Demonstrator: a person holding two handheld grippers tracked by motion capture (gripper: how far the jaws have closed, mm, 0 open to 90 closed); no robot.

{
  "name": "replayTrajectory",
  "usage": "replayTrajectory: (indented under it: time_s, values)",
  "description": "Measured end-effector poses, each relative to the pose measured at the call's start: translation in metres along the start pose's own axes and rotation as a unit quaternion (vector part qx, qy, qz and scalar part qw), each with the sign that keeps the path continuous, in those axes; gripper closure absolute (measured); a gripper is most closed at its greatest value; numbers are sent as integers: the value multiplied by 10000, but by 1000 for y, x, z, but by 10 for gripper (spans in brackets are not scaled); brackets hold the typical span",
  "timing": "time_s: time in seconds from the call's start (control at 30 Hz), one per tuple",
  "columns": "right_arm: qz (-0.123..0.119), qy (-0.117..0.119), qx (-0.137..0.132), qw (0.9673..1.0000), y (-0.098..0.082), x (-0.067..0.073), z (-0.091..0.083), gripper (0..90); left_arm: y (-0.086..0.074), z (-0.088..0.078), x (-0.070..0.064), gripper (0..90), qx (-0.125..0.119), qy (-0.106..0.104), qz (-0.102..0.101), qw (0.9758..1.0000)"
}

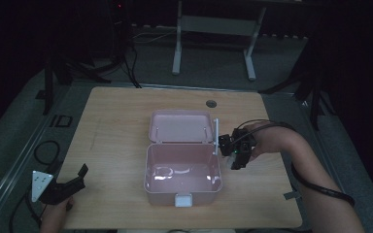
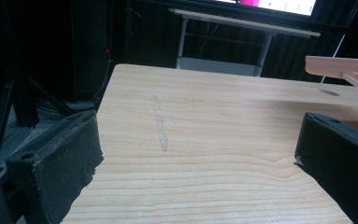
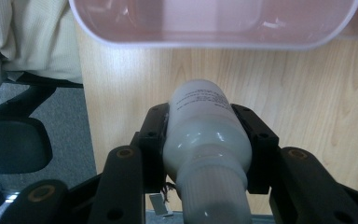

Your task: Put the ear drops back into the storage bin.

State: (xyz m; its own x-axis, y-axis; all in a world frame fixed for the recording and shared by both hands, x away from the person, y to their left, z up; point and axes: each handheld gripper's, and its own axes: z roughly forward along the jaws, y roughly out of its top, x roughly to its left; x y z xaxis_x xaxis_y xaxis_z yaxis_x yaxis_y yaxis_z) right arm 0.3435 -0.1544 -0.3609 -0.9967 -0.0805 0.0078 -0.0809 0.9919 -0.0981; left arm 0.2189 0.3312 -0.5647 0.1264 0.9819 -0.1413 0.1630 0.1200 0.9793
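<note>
The right tongs (image 3: pixel 208 135) are clamped on a small white bottle (image 3: pixel 205 140), their black pads pressing its smooth round sides just below the ribbed cap, with the printed base pointing away toward the pink box (image 1: pixel 182 177). That box sits just ahead of these tongs, open, its lid (image 1: pixel 180 126) folded flat behind it and a white latch (image 1: pixel 183 199) on the front wall. The bottle looks like glossy, slippery plastic, and the hold is across a curved body, so I judge it could twist or slide out if the squeeze eases; a swing toward the box could also knock the base against the thin rounded rim. The box looks like light, translucent plastic and may shift on the smooth pale wood-grain bench (image 1: pixel 116 116) if bumped. The left tongs (image 2: pixel 200 163) stand wide apart and hold nothing, low over bare bench, with the box's edge off to their right.
</note>
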Motion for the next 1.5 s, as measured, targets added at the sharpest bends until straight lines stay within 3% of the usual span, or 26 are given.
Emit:
replayTrajectory:
  time_s: [0.23,0.63,1.03,1.5]
  values:
    - [-188,-31,-65,9998,20,-1,-11,595,0,0,0,4,-5,-9,-1,10000]
    - [-520,10,-69,9986,54,0,-5,594,0,0,0,4,-5,-17,0,10000]
    - [-784,138,47,9968,76,2,29,594,0,0,0,4,-3,-26,6,10000]
    - [-843,221,113,9961,84,1,72,594,0,0,0,4,-5,-28,11,10000]
